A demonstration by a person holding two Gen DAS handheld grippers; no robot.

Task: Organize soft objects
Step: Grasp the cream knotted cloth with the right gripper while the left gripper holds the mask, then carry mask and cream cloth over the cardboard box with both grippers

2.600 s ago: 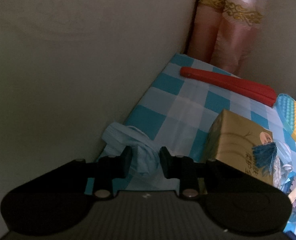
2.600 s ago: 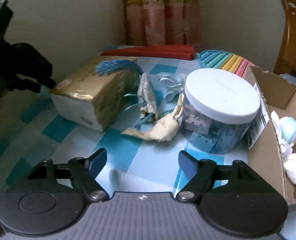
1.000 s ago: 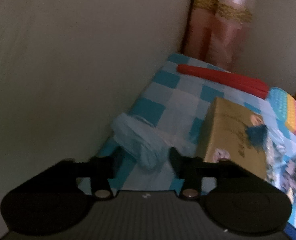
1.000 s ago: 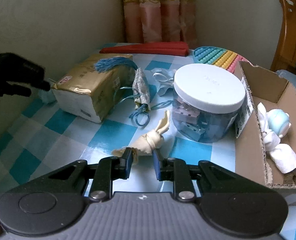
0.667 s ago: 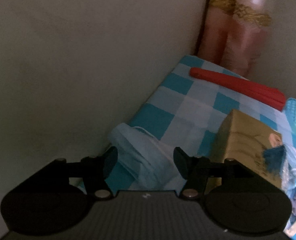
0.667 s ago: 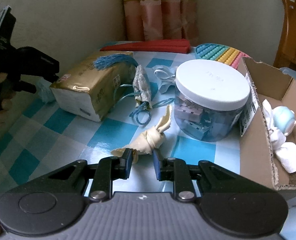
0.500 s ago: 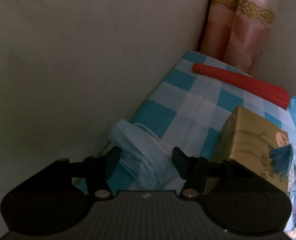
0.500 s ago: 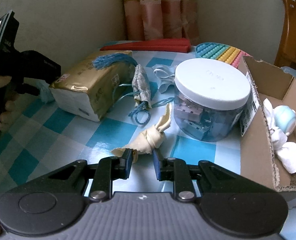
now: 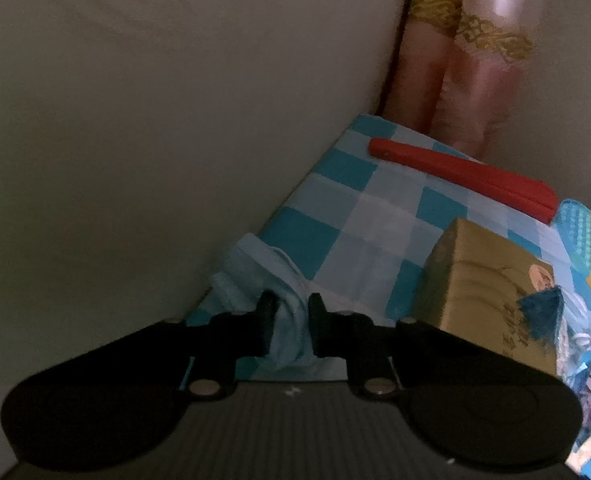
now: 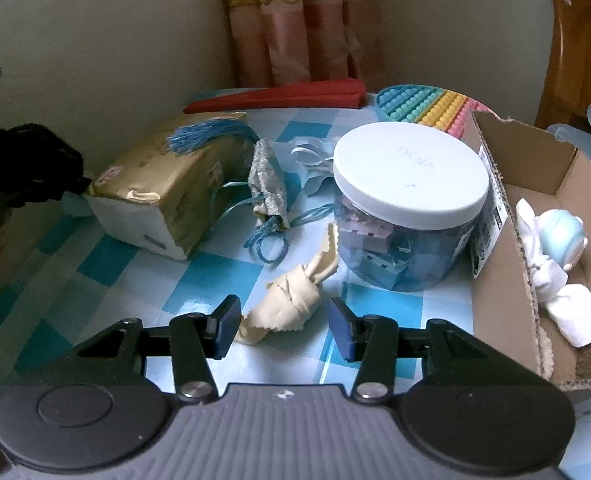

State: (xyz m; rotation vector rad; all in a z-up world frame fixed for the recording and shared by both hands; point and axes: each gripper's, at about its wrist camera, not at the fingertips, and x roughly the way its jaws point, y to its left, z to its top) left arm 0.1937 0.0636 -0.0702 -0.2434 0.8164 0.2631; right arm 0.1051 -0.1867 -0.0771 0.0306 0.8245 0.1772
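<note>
Against the wall lies a crumpled light-blue cloth (image 9: 247, 268), and my left gripper (image 9: 289, 308) is shut on its near fold. A knotted cream cloth (image 10: 291, 296) rests on the checked tablecloth (image 10: 215, 276) in front of the jar. My right gripper (image 10: 283, 314) straddles its near end. The right jaws are opening and the pads stand clear of the cloth on both sides. White and pale-blue soft toys (image 10: 555, 240) lie inside the cardboard box (image 10: 495, 280) at the right.
A gold tissue pack (image 10: 167, 184) with a blue tassel, a small sachet on blue cord (image 10: 267, 184) and a clear jar with a white lid (image 10: 409, 168) crowd the middle. A red folded fan (image 10: 279, 96) and a rainbow bubble mat (image 10: 427, 108) lie at the back. The wall hugs the table's left edge.
My left jaws closed from wide apart onto the light-blue cloth. My right jaws, shut by the cream cloth's tail before, have parted around it. Neither hand shifted much.
</note>
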